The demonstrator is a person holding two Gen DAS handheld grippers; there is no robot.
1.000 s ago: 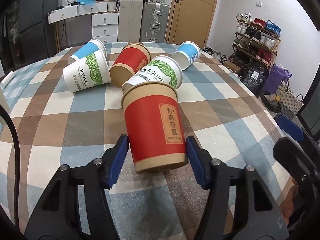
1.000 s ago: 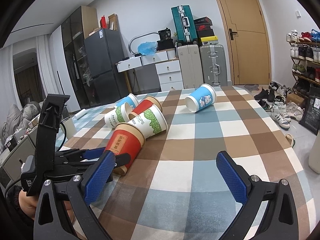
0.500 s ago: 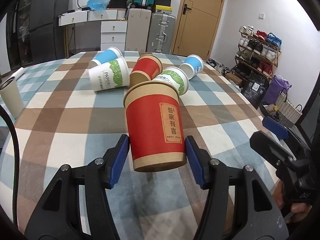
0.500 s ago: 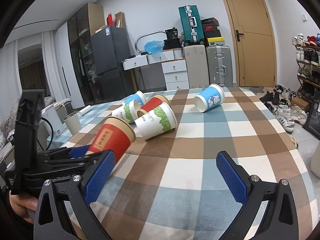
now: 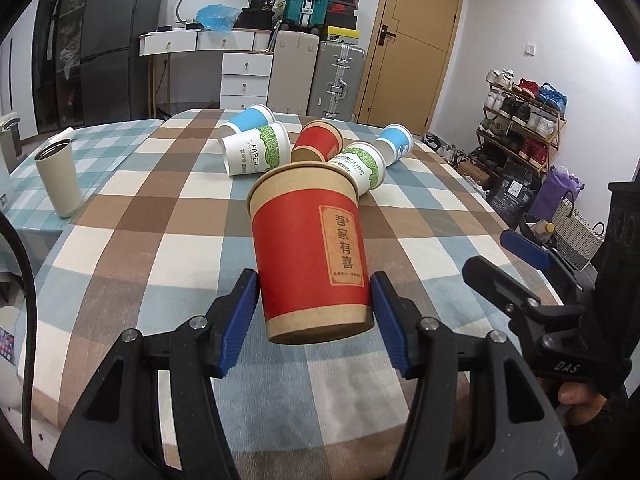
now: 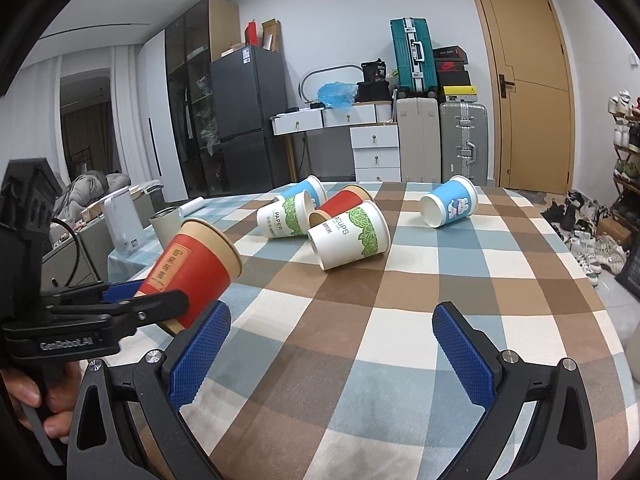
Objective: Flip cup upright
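My left gripper point(image 5: 314, 320) is shut on a red paper cup with a brown rim point(image 5: 310, 248), gripped near its base. The cup is lifted off the checked tablecloth point(image 5: 160, 240) and tilted, mouth up and away from me; the right wrist view shows it point(image 6: 192, 268) slanting up to the right. My right gripper point(image 6: 328, 360) is open and empty over the cloth, to the right of the held cup. Several more paper cups lie on their sides farther back: a white and green one point(image 6: 350, 236), a red one point(image 6: 340, 206) and a blue one point(image 6: 450, 206).
A grey steel tumbler point(image 5: 58, 178) stands upright at the table's left edge. Another white and green cup point(image 5: 256, 148) and a blue cup point(image 5: 248, 118) lie behind. Drawers, suitcases point(image 6: 464, 140) and a shoe rack point(image 5: 520, 120) stand beyond the table.
My left gripper has lifted the red cup off the cloth and tipped its mouth upward. The right gripper has stayed open and hardly moved.
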